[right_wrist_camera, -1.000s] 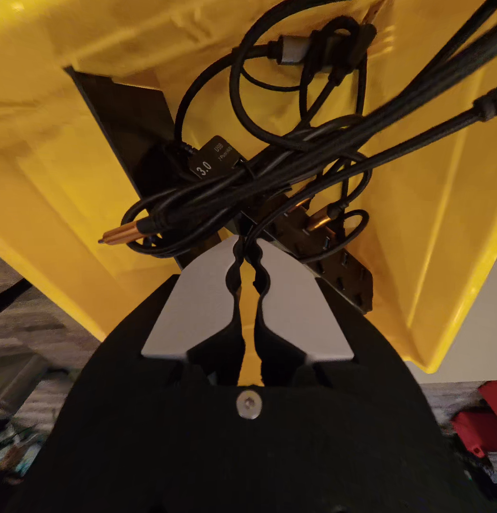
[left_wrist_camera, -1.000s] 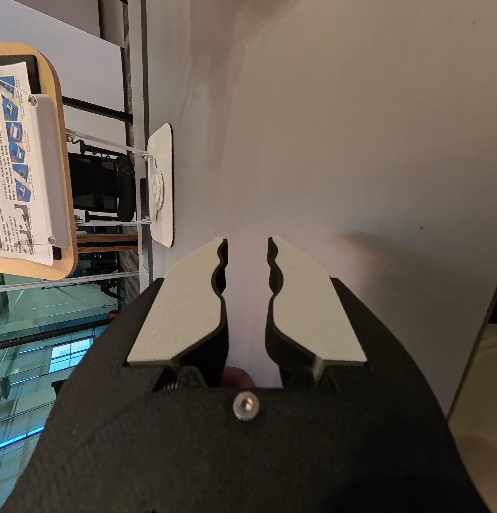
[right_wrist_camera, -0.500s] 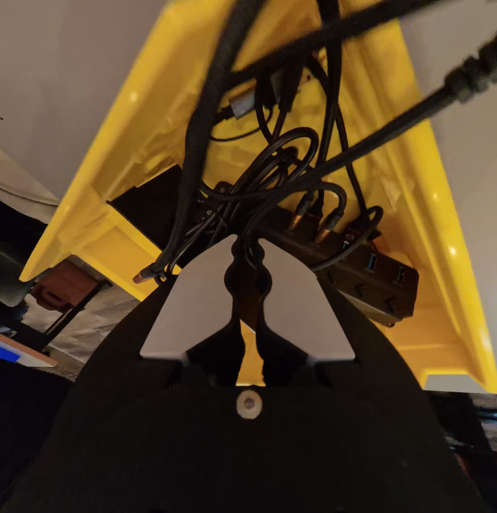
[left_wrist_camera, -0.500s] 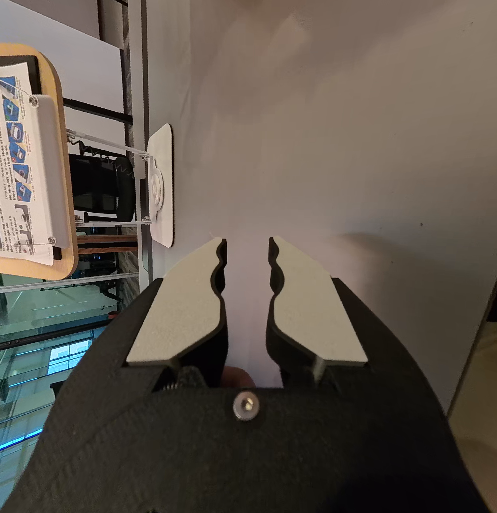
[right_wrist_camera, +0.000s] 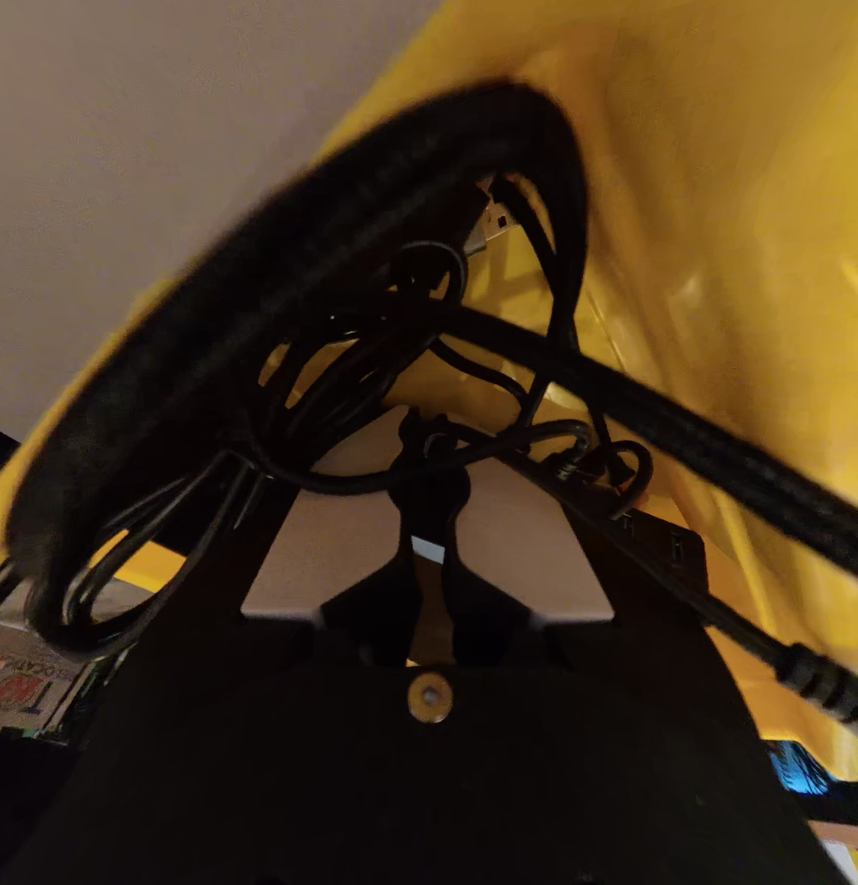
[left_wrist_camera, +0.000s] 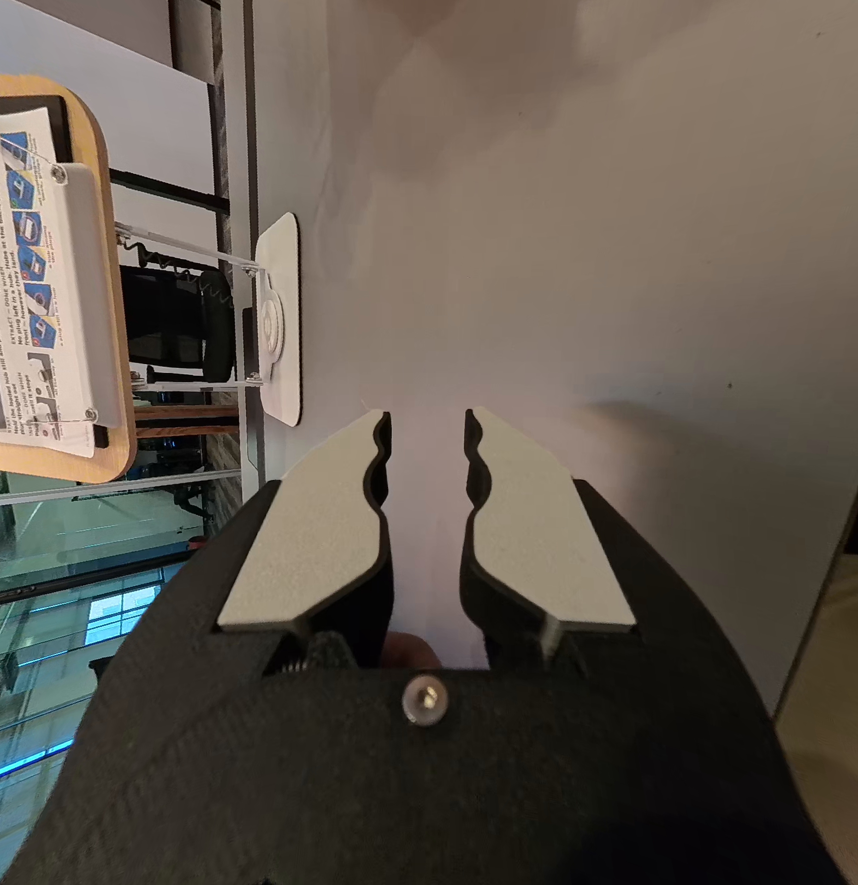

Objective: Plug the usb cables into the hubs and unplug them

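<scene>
In the right wrist view, my right gripper point(right_wrist_camera: 429, 431) is shut on a thin black cable in a tangle of black USB cables point(right_wrist_camera: 273, 335). The tangle hangs close to the camera over a yellow bin point(right_wrist_camera: 704, 191). A black USB hub point(right_wrist_camera: 657, 541) with several ports lies just right of the fingers, with plugs in it. A silver USB plug point(right_wrist_camera: 494, 225) shows in the tangle above. A thick braided cable point(right_wrist_camera: 704, 431) crosses to the lower right. In the left wrist view, my left gripper point(left_wrist_camera: 427, 421) is open and empty over a white table point(left_wrist_camera: 561, 239).
A white stand base point(left_wrist_camera: 285, 316) sits at the table's far edge and holds a wooden board with a printed sheet point(left_wrist_camera: 58, 287). Beyond it is a dark chair and glass. The table's edge runs down the right side point(left_wrist_camera: 843, 503). There is about 35 centimeters between the tips of the two grippers.
My right gripper has swung and lifted with the cable in it. The cable tangle now looms nearer and blurred, and the hub sits lower right. The left gripper has not moved.
</scene>
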Demonstrator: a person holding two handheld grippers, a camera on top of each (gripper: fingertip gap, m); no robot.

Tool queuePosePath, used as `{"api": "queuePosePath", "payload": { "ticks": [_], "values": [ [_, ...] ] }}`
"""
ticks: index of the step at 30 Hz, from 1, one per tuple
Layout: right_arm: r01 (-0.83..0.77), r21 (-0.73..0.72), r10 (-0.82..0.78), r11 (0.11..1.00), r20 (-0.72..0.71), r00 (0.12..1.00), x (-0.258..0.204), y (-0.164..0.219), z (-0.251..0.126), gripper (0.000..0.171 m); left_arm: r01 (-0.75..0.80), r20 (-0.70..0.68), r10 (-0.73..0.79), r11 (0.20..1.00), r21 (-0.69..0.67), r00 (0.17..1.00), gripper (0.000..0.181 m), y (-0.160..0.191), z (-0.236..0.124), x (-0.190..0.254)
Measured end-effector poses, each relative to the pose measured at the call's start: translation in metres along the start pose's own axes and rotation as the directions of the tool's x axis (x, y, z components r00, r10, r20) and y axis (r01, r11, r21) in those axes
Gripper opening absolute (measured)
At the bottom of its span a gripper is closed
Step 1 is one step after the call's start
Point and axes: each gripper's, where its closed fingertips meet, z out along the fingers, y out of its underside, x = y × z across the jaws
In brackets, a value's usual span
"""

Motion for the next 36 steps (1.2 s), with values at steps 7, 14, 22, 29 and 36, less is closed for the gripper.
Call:
{"api": "queuePosePath", "payload": {
  "ticks": [7, 14, 22, 29, 36],
  "values": [
    [-0.02, 0.147, 0.025, 0.989, -0.033, 0.999, -0.004, 0.006, -0.023, 0.047, 0.004, -0.002, -0.004, 1.0, 0.0, 1.0, 0.029, 0.001, 0.0, -0.001],
    [-0.054, 0.225, 0.069, 0.973, -0.061, 0.996, 0.0, 0.025, -0.047, 0.054, 0.002, 0.006, -0.002, 1.0, -0.003, 1.0, 0.029, 0.0, -0.002, -0.002],
    [-0.027, 0.27, 0.058, 0.962, -0.108, 0.992, -0.007, 0.031, -0.082, 0.063, -0.008, -0.004, 0.008, 1.0, -0.006, 1.0, 0.029, 0.0, 0.0, 0.001],
    [0.093, 0.248, -0.054, 0.964, -0.158, 0.986, -0.022, 0.039, -0.075, 0.069, 0.006, 0.005, -0.006, 1.0, -0.009, 1.0, 0.029, 0.004, -0.001, -0.003],
    [0.22, 0.217, -0.183, 0.951, -0.179, 0.967, -0.032, 0.065, -0.044, 0.057, -0.002, -0.001, 0.002, 1.0, -0.007, 1.0, 0.029, 0.002, 0.0, -0.001]
  ]
}}
